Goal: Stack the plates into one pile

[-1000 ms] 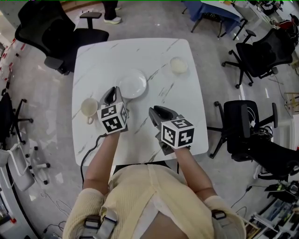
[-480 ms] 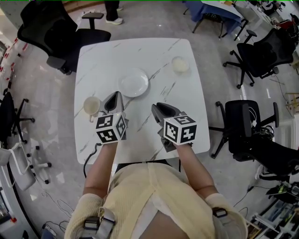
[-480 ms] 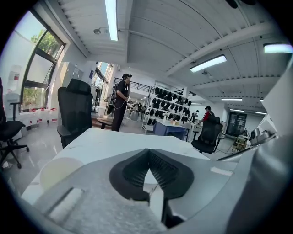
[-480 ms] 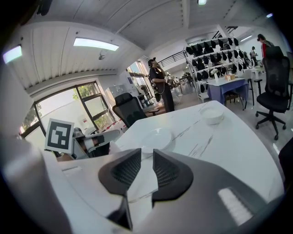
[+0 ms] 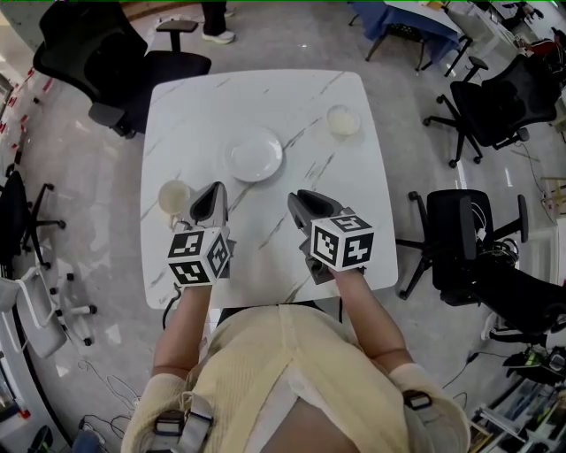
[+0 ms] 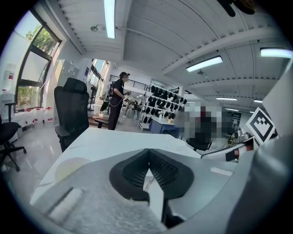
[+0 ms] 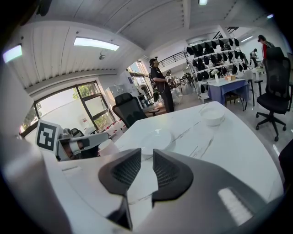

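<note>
As I hold both grippers over the near part of the white marbled table [image 5: 265, 93], my left gripper [image 5: 212, 196] has its fingers pressed together with nothing caught between them. My right gripper [image 5: 302, 203] has its fingers partly spread, and only bare tabletop shows through the gap. They sit side by side, apart from each other, both pointing away from me and tipped down a little. Just left of my left gripper's tip stands a cream cup [image 5: 174, 196], upright with its mouth up; its inside looks pale and I cannot tell whether anything is in it. Beyond the two grippers, near the middle of the table, lies the white plate [image 5: 254, 154], flat on the tabletop, empty, and touching neither gripper. It is round, so it has no long axis, and its hollow faces the ceiling. Farther off, toward the far right side of the table and well apart from the plate, sits a small white bowl [image 5: 342, 121], also upright; its inside is pale and I cannot make out any contents. Past the table's edges, black office chairs [image 5: 88, 53] stand on the grey floor, and a person [image 5: 212, 18] stands beyond the far end.
</note>
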The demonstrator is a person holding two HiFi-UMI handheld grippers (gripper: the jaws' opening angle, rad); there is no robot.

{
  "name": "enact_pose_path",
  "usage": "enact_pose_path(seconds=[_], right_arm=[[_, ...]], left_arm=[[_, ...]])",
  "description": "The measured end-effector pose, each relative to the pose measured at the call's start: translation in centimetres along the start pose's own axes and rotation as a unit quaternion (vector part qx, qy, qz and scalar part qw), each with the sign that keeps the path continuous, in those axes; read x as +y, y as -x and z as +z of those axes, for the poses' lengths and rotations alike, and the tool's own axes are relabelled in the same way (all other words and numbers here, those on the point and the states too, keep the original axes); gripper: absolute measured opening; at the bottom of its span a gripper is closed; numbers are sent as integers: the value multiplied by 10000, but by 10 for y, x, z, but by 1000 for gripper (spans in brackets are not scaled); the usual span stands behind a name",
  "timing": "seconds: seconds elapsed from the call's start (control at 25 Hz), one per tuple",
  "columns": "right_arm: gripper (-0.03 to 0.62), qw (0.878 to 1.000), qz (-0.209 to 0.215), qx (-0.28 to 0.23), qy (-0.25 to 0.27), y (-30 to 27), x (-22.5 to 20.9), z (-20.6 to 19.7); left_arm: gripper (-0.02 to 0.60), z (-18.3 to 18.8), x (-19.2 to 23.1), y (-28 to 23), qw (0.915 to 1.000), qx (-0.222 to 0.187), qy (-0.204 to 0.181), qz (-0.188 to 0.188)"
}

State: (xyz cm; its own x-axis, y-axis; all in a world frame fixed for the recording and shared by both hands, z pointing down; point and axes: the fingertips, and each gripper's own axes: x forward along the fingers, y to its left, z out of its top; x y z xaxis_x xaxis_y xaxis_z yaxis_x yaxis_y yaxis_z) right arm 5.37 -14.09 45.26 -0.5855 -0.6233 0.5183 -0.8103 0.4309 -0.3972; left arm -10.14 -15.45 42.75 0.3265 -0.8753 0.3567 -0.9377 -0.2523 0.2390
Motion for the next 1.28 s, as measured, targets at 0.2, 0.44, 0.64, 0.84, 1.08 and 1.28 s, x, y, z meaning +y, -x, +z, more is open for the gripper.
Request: enact_pose_path(seconds=[0.2, 0.44, 0.64, 0.84, 1.08, 1.28], right_arm=[[87, 10000, 1, -21, -20, 0, 0, 2], [62, 10000, -12, -28, -32, -1, -1, 1], [3, 10000, 14, -86, 14, -1, 0, 2], [2, 9999, -24, -75, 148, 1, -1, 2], [2, 9999, -1, -78, 101, -2, 1, 2], [2, 9999, 16, -102, 83, -2, 1, 5]], left_arm=[[3, -7, 3, 12, 9999, 111, -54, -10], [3, -20, 10, 26, 9997, 247, 1, 56], [3, -32, 7, 33, 9992, 337, 192, 38], [3, -34, 5, 34, 9991, 330, 260, 17], [3, -29, 4, 34, 9994, 290, 209, 15], [3, -26, 2, 32, 9992, 289, 266, -17]])
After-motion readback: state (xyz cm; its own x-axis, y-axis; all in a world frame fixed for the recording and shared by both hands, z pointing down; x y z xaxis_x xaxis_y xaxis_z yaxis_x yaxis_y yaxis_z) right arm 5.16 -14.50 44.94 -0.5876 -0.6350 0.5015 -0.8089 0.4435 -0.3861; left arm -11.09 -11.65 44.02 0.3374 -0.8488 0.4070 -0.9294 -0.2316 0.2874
